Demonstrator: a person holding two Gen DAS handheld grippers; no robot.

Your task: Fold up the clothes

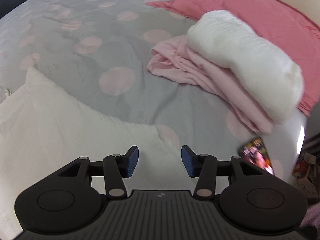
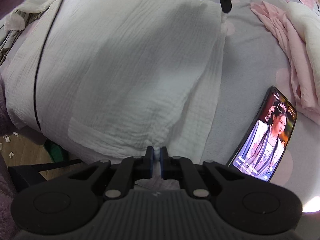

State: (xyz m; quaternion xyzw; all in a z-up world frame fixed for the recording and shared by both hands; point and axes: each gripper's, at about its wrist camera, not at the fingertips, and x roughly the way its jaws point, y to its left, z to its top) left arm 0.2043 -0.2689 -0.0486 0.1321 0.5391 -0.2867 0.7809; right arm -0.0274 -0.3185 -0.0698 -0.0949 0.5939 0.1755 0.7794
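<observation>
Phone (image 2: 266, 136) on spotted bedspread (image 1: 112, 46)

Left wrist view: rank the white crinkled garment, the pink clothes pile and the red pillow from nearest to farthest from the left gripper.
From the left gripper:
1. white crinkled garment, directly beneath the open jaws and to the left.
2. pink clothes pile, ahead to the right, under a fluffy white item.
3. red pillow, behind that pile, far right.

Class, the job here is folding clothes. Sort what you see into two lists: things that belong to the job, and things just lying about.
Belongs to the job:
- white crinkled garment, pinched at its edge by the right gripper
- left gripper, jaws open and empty
- pink garment with white fluffy item on it

Lying about:
- phone, screen lit
- pink pillow
- spotted bedcover
</observation>
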